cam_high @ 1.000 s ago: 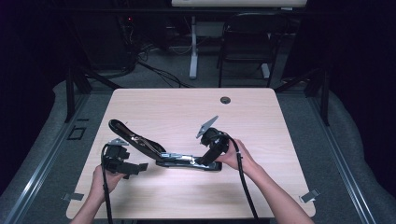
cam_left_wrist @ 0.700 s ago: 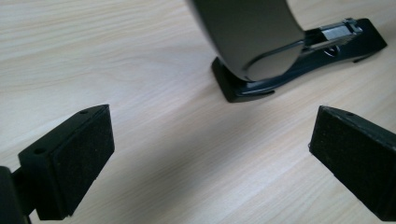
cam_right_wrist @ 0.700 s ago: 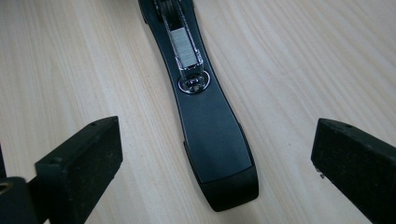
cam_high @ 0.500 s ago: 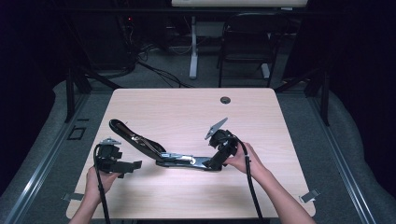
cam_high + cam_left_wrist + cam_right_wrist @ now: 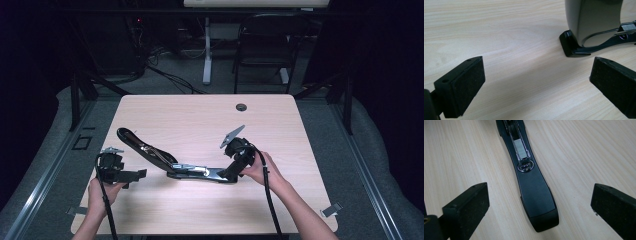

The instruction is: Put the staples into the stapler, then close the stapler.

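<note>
A black stapler lies swung open flat on the wooden table, its lid arm reaching up and left. My right gripper hovers over the right end of the base. In the right gripper view my gripper is open, with the base tip between the jaws and untouched; the jaws have just been opening. A row of staples shows in the magazine. My left gripper is open, low over bare wood left of the stapler. In the left gripper view my gripper faces the stapler's end.
A round cable grommet sits near the table's far edge. A chair and a desk leg stand on the floor beyond. Tape marks lie by the near right corner. Bare wood surrounds the stapler.
My right gripper has shifted slightly right, to the end of the stapler base. My left gripper has drawn a little left, away from the stapler. The stapler has not moved.
</note>
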`<state>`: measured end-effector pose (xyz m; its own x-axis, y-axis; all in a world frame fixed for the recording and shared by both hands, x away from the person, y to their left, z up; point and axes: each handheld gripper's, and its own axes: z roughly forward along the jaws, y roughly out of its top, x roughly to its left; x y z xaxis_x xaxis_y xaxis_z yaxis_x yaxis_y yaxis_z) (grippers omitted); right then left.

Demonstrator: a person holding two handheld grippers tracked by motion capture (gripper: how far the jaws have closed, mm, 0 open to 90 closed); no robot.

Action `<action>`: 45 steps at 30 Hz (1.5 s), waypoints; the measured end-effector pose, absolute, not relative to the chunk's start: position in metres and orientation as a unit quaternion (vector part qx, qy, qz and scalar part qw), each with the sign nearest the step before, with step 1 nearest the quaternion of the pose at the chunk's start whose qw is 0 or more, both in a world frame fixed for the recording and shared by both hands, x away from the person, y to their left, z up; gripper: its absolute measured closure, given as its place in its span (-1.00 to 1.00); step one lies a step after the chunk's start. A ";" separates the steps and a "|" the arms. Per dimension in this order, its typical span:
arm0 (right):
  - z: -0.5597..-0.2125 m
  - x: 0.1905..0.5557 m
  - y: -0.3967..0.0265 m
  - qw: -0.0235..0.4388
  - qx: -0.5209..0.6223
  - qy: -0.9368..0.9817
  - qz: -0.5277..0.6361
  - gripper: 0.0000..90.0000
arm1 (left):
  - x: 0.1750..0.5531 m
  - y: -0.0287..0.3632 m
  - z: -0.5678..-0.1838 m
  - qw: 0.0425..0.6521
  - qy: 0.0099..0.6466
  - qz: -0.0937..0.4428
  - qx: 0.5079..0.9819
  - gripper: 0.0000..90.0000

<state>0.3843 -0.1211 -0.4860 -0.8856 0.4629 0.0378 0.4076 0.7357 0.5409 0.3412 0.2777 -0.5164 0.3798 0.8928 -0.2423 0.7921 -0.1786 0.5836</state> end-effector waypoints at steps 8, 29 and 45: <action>-0.483 0.383 -0.119 0.056 0.235 0.929 0.281 -0.93 | 0.343 0.286 -0.514 0.344 0.584 0.094 0.729 -0.98; -0.475 0.380 -0.116 0.120 0.261 0.912 0.294 -0.09 | 0.352 0.300 -0.505 0.445 0.600 0.125 0.653 0.35; -0.472 0.373 -0.089 0.189 0.261 0.892 0.316 0.93 | 0.349 0.291 -0.484 0.491 0.543 0.193 0.653 0.98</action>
